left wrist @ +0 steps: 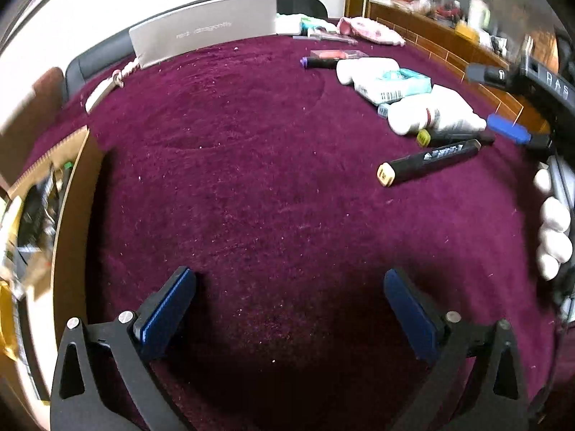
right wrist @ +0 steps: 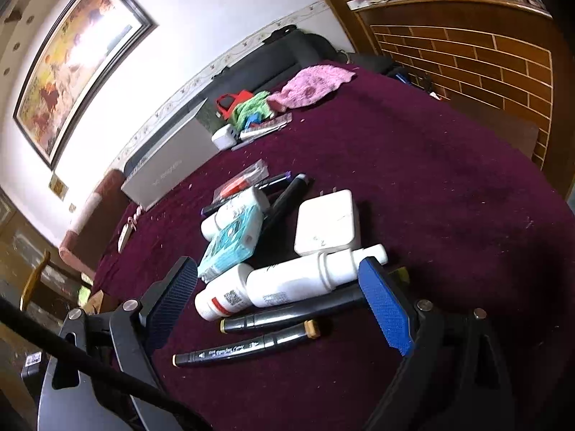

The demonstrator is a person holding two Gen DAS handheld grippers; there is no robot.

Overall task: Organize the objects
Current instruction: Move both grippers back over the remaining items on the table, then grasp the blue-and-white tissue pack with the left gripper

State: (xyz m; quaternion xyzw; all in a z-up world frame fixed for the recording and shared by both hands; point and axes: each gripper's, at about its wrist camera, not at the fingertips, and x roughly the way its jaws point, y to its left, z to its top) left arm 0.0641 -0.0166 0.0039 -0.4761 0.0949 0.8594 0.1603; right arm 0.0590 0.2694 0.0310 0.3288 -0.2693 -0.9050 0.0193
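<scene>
The maroon worktop [left wrist: 251,179] carries everything. The left tool [left wrist: 287,305] hovers low over bare cloth, jaws spread wide and empty. The right tool [right wrist: 280,305] tilts down, released, its fingers flanking a pile. Between them lies a white bottle [right wrist: 305,280], long axis crosswise, cap toward the right finger. Nearer the tool lie two black markers [right wrist: 251,348], also crosswise.

white wall [right wrist: 201,10] | framed painting [right wrist: 79,68] | wooden cabinet [right wrist: 467,54], perhaps shelving

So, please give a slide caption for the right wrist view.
Open right gripper hovers over markers, bottles and a charger on purple cloth.
</scene>
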